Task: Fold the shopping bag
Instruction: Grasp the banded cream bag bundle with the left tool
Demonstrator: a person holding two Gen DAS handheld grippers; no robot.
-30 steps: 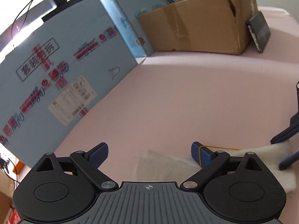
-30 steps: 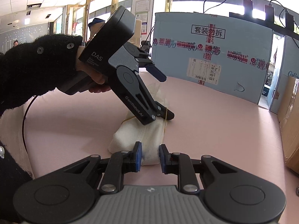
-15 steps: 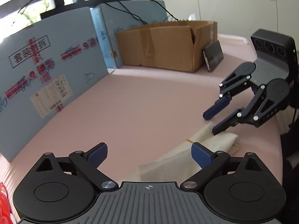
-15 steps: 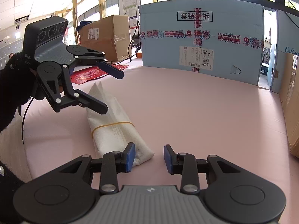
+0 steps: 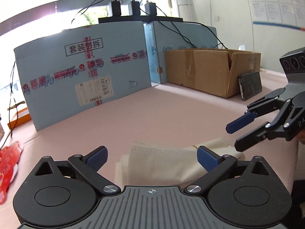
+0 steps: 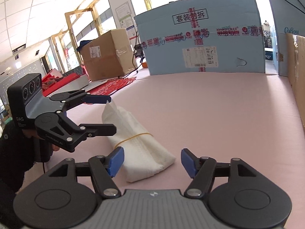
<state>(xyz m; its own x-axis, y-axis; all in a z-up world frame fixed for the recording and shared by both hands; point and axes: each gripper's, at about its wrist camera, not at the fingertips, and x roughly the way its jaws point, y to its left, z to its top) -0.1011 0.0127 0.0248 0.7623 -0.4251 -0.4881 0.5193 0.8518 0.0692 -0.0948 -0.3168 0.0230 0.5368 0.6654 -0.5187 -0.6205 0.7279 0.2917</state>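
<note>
Right wrist view: folded white shopping bag (image 6: 140,143) lies flat on the pink table (image 6: 219,118) near its front edge, yellow rubber band (image 6: 133,137) around its middle. Right gripper (image 6: 152,161) jaws have just been opening, now wide, nothing gripped, bag end between them. Left gripper (image 6: 109,112) wide too, straddling the bag's far end, empty.

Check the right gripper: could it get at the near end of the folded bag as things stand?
Probably yes. The right gripper is open, its jaws just opened, and the near end of the folded bag lies between its fingers untouched. The left gripper stands at the far end, clear of that path.
</note>
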